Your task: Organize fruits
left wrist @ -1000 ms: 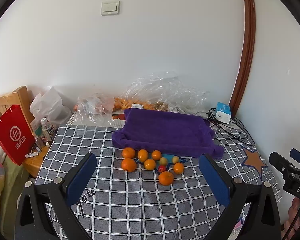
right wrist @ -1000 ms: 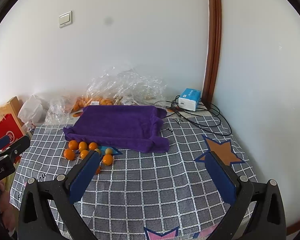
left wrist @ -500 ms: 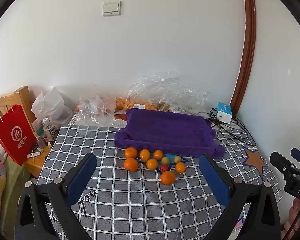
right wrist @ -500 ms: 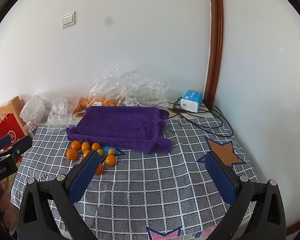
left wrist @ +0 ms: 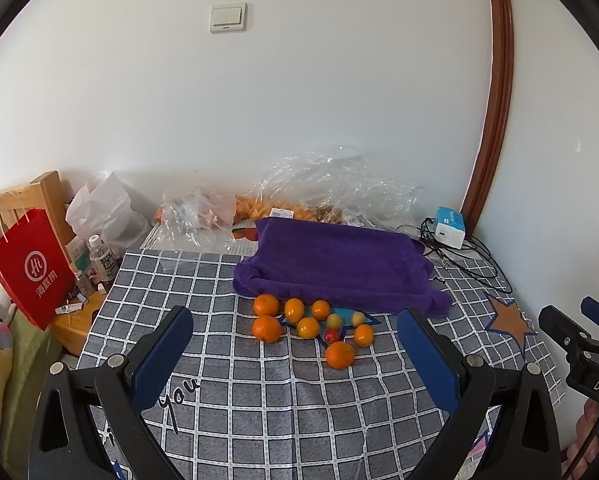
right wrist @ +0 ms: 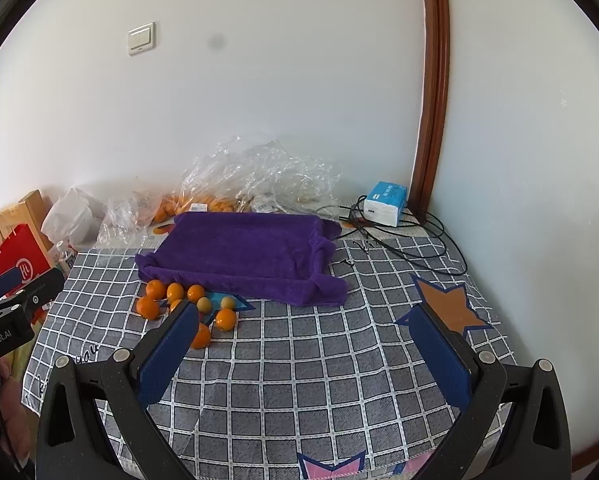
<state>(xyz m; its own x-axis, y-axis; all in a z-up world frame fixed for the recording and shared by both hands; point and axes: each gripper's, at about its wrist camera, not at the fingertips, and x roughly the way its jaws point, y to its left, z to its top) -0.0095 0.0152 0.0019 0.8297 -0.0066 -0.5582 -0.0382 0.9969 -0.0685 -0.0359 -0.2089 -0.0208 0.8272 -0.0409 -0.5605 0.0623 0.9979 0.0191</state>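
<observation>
**Hovering above a table of loose fruit, both grippers spread wide and empty**

Covering most of each view is a table (left wrist: 259, 420) under a grey checked cloth. A purple towel (left wrist: 339, 264) lies across its far half, and crumpled clear plastic bags (left wrist: 331, 184) sit behind it against the wall.

Just in front of the towel's near edge lies the fruit cluster (left wrist: 311, 324): several oranges, two small pale fruits and one small red fruit (left wrist: 331, 335), all loose on the cloth. From the left gripper (left wrist: 295, 354), whose blue-padded jaws stand wide apart, the cluster lies ahead, between the jaws' lines and untouched. From the right gripper (right wrist: 311, 354), also spread wide and holding nothing, the fruit sits ahead and to the left.

The right gripper's left pad (right wrist: 167, 354) covers part of the nearest orange (right wrist: 201, 335) and hides the red fruit. What the bags hold is hard to make out beyond orange shapes.
</observation>
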